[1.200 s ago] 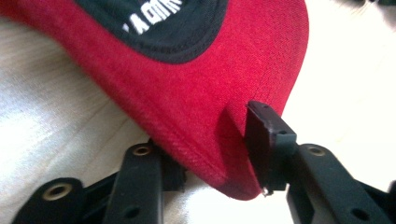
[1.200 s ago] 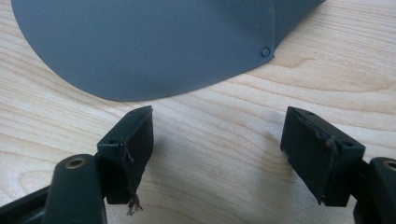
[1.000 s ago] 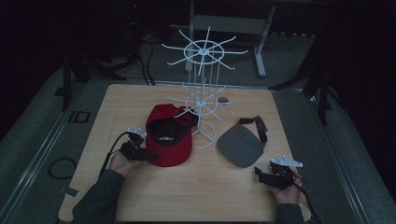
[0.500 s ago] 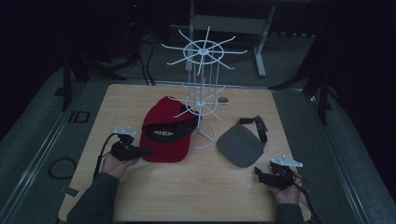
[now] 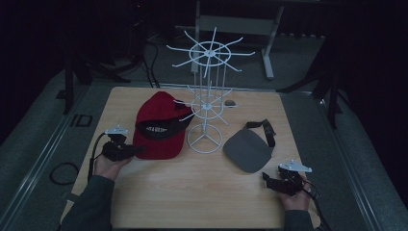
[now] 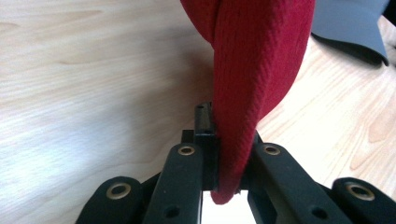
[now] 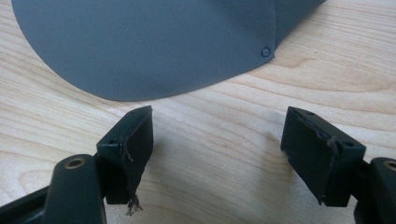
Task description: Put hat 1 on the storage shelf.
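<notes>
A red cap (image 5: 159, 126) with a black band lies left of the white wire rack (image 5: 207, 101), its brim raised at the near-left edge. My left gripper (image 5: 139, 150) is shut on that brim. In the left gripper view the red cloth (image 6: 257, 60) is pinched between the two black jaws (image 6: 229, 154) and hangs above the wood. A grey visor (image 5: 248, 151) with a dark strap lies right of the rack. My right gripper (image 5: 266, 179) rests near the table's front right, open, its pads (image 7: 133, 140) a short way in front of the visor's brim (image 7: 154, 42) with bare wood between them.
The rack's round wire foot (image 5: 204, 142) stands between the two hats, and its arms reach out over the red cap. The wooden table (image 5: 192, 192) ends close behind both hands. Dark stands and cables lie beyond the far edge.
My left gripper has drawn back to the left and risen a little with the red cap's brim in its jaws. The cap has shifted left and tilted. The right hand has kept still.
</notes>
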Motion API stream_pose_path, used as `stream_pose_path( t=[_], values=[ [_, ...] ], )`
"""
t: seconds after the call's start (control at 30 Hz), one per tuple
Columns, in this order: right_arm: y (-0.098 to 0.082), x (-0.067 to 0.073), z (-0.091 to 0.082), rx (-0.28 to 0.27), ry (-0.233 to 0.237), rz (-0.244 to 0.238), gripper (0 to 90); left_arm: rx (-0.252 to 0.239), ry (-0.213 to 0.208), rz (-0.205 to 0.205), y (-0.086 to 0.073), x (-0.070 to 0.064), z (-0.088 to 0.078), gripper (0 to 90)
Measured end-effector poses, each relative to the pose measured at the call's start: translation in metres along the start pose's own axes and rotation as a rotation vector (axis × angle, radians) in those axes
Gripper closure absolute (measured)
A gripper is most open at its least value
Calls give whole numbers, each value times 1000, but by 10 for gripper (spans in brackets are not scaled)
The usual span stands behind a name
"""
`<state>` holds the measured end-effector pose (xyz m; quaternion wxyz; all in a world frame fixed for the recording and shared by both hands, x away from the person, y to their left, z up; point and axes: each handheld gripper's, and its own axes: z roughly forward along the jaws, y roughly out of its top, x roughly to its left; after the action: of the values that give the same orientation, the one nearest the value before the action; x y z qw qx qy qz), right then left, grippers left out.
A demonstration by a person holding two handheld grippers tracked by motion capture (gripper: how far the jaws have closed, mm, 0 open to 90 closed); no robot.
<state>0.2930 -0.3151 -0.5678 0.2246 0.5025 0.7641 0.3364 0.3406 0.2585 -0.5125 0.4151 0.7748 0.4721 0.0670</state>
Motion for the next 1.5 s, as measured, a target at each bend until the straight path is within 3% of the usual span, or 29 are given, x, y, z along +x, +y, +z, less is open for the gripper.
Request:
stream_pose_path(
  t=[0.43, 0.7, 0.87, 1.2, 1.5],
  values=[
    [0, 0, 0, -1, 0, 0, 251, -32, 106, 5, 7, 8, -21, 863],
    [0, 0, 0, 0, 0, 0, 252, -72, 143, -1, 10, 12, -32, 862],
    [0, 0, 0, 0, 0, 0, 251, -116, 155, -2, 14, 12, -39, 862],
    [0, 0, 0, 0, 0, 0, 251, -146, 187, 20, 20, 8, -49, 862],
    [0, 0, 0, 0, 0, 0, 251, -194, 187, 36, 27, 3, -59, 862]
  ],
)
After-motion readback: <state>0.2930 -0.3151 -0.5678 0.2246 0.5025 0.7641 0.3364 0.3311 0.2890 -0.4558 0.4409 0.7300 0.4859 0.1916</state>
